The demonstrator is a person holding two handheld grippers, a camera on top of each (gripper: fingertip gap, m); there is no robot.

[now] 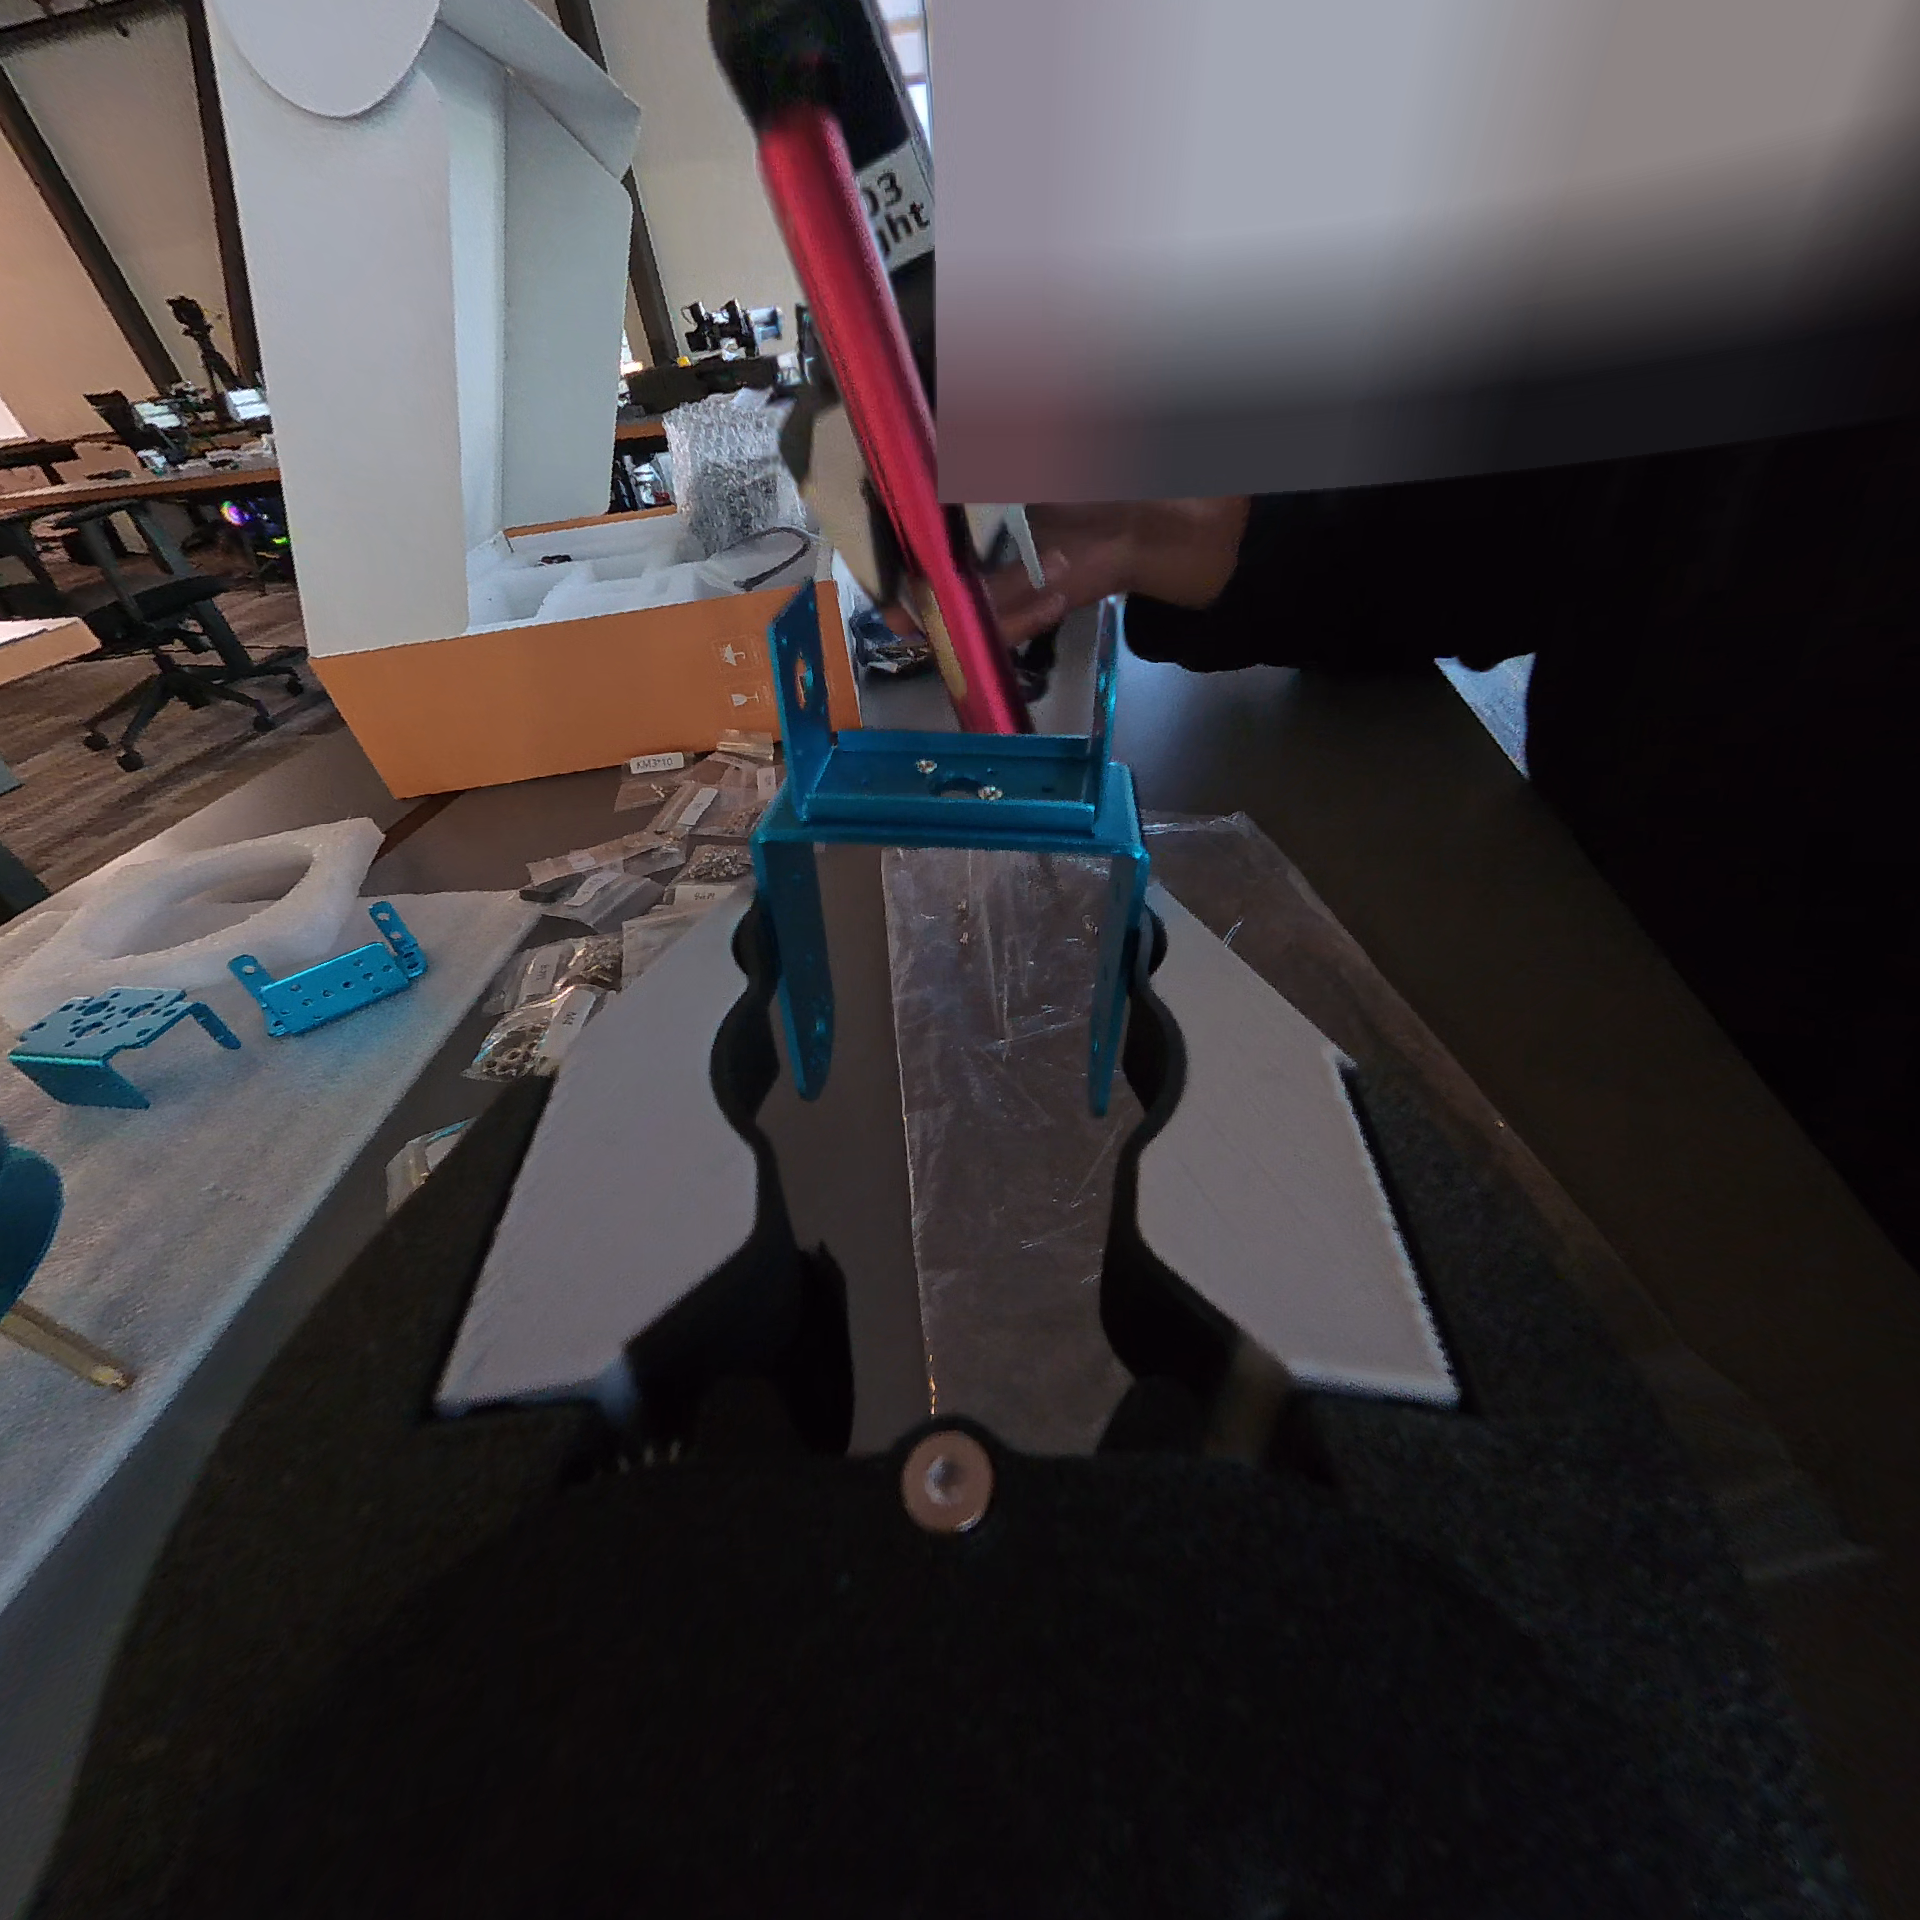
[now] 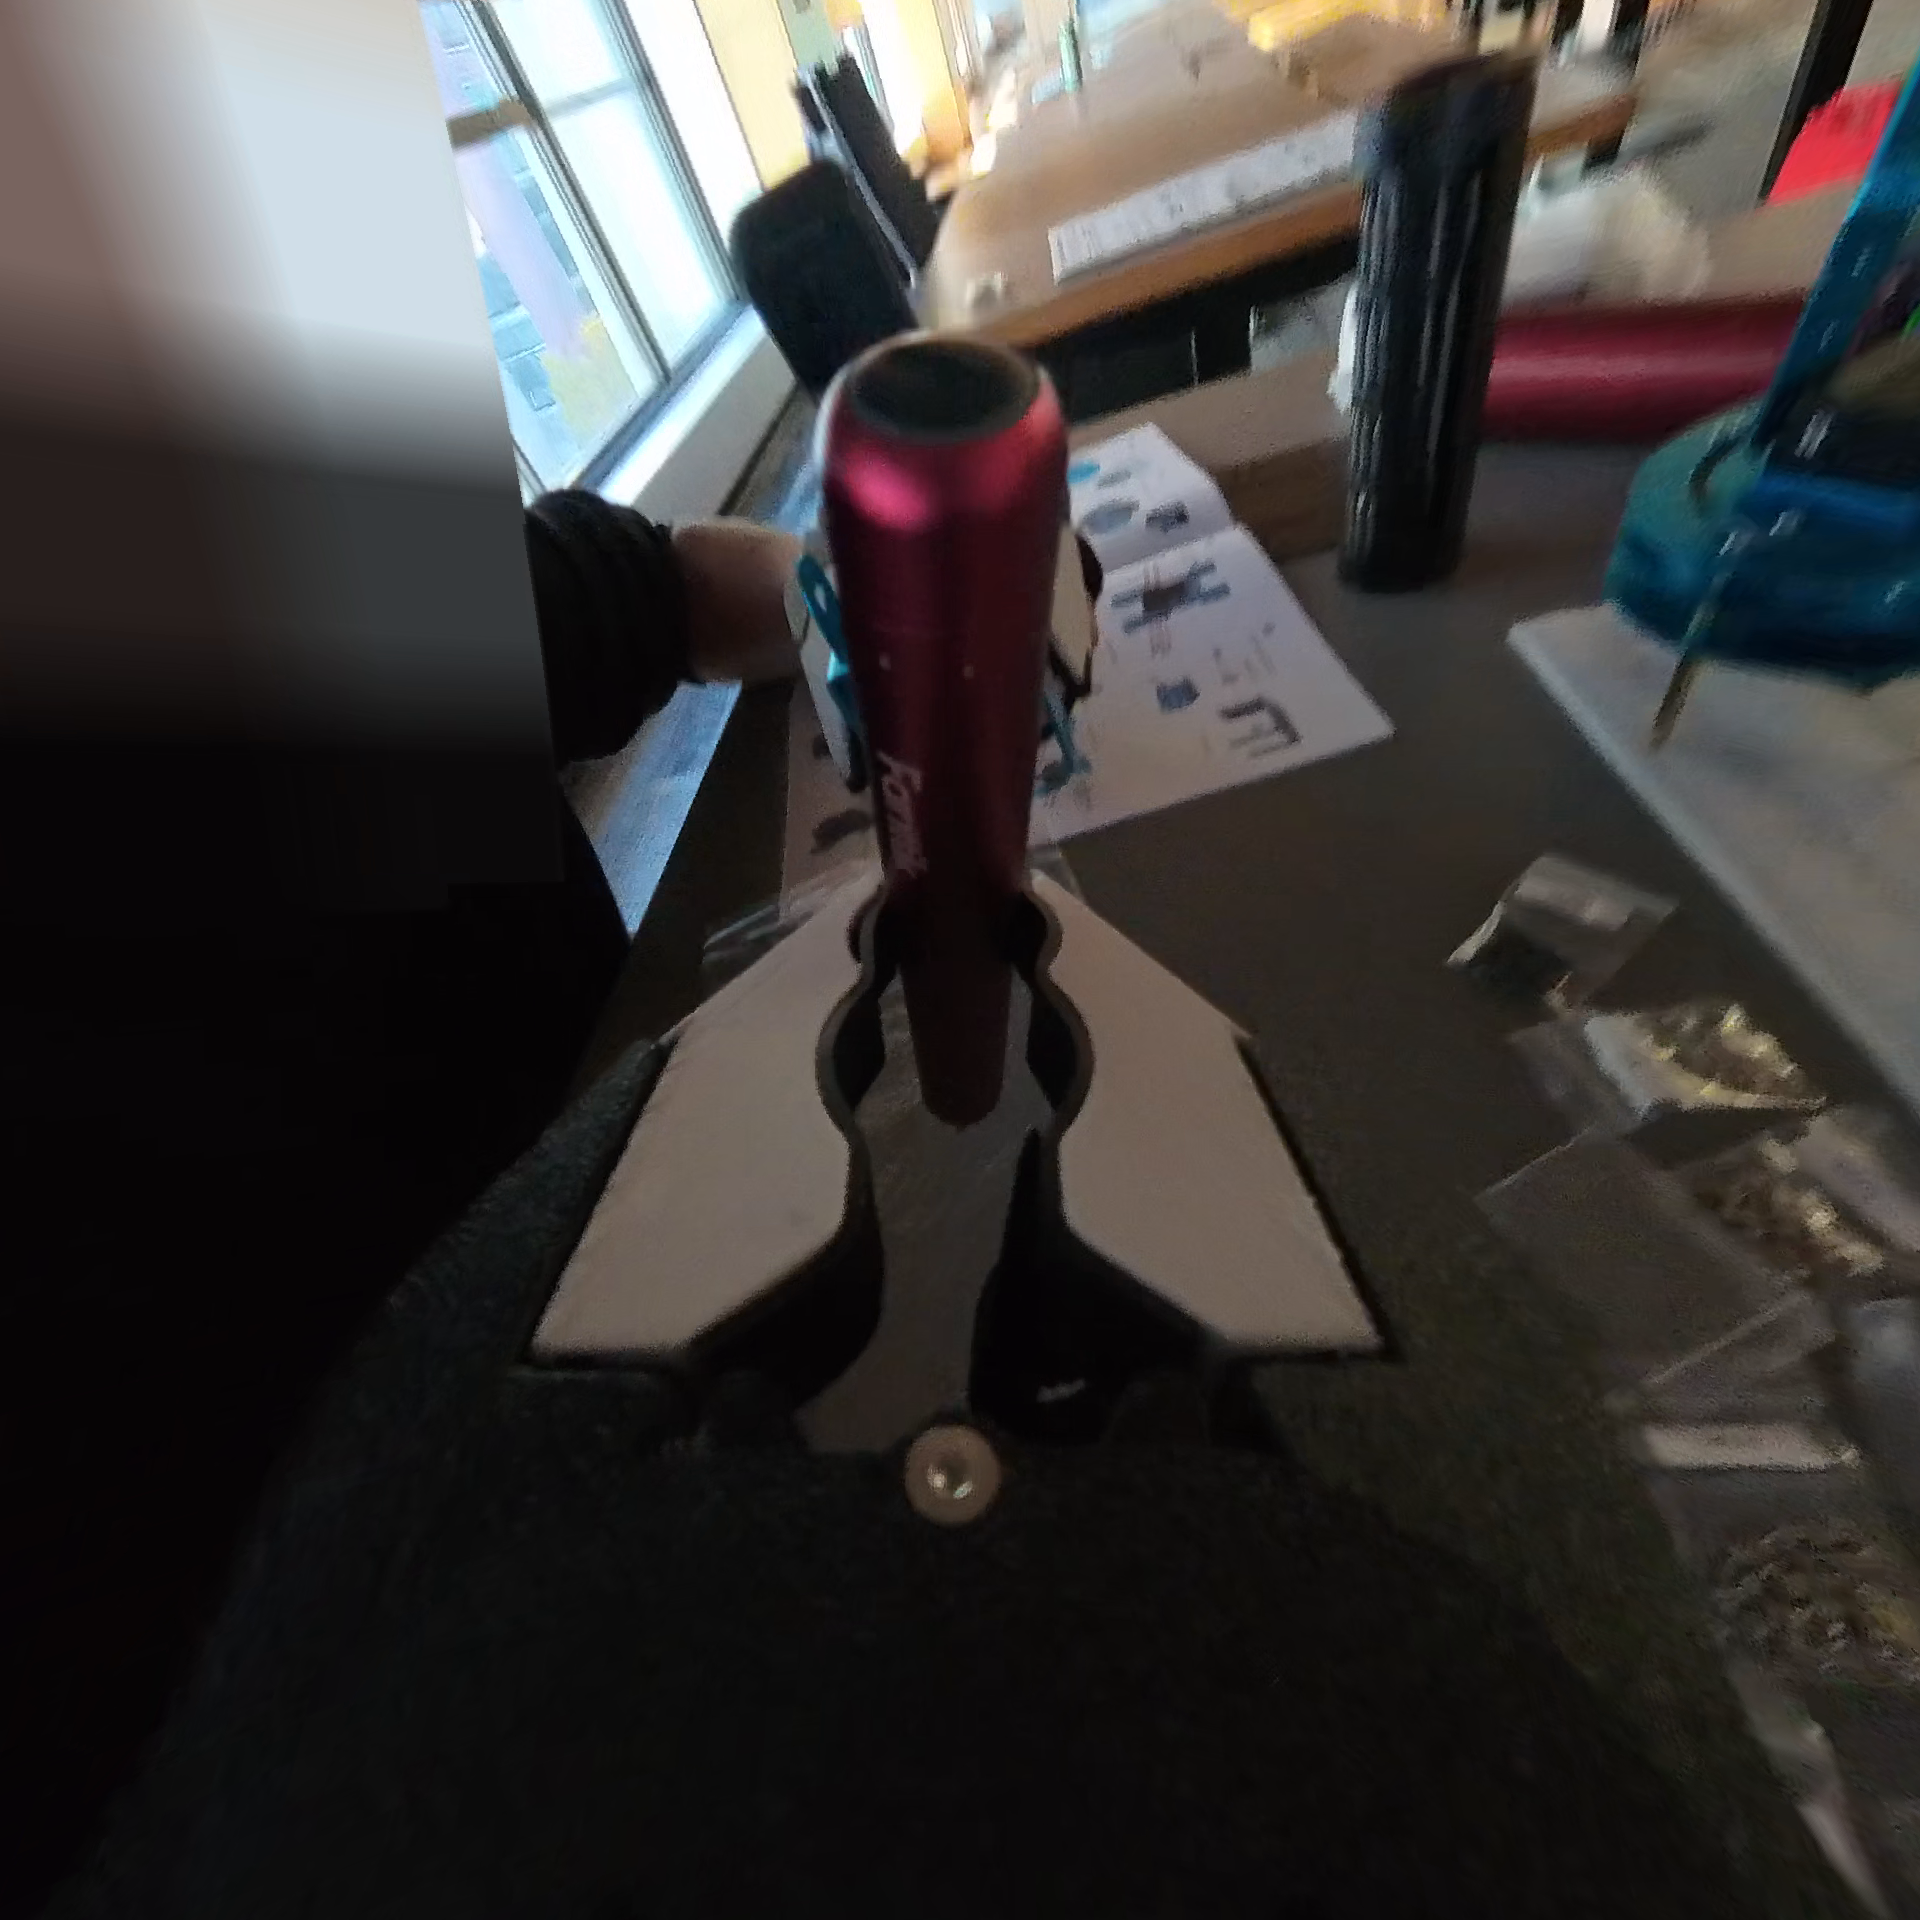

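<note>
My left gripper (image 1: 951, 987) is shut on a blue metal U-bracket (image 1: 800, 966), its two legs pressed between the fingers. A second blue bracket (image 1: 935, 774) sits on top of it, open side up, with small screws in its base. My right gripper (image 2: 951, 935) is shut on a red screwdriver handle (image 2: 940, 665). In the left wrist view the red screwdriver (image 1: 883, 416) slants down from above with its tip inside the top bracket. The blue brackets (image 2: 821, 623) show partly behind the handle in the right wrist view, next to a hand (image 2: 727, 603).
An open orange and white box (image 1: 582, 686) stands behind. Small bags of screws (image 1: 623, 894) lie on the dark table. Two loose blue brackets (image 1: 332, 982) rest on white foam at left. A clear plastic bag (image 1: 997, 1039) lies under the gripper. A manual (image 2: 1205, 644) and black cylinder (image 2: 1423, 332) lie beyond. About 9 cm separates my left fingertips from my right.
</note>
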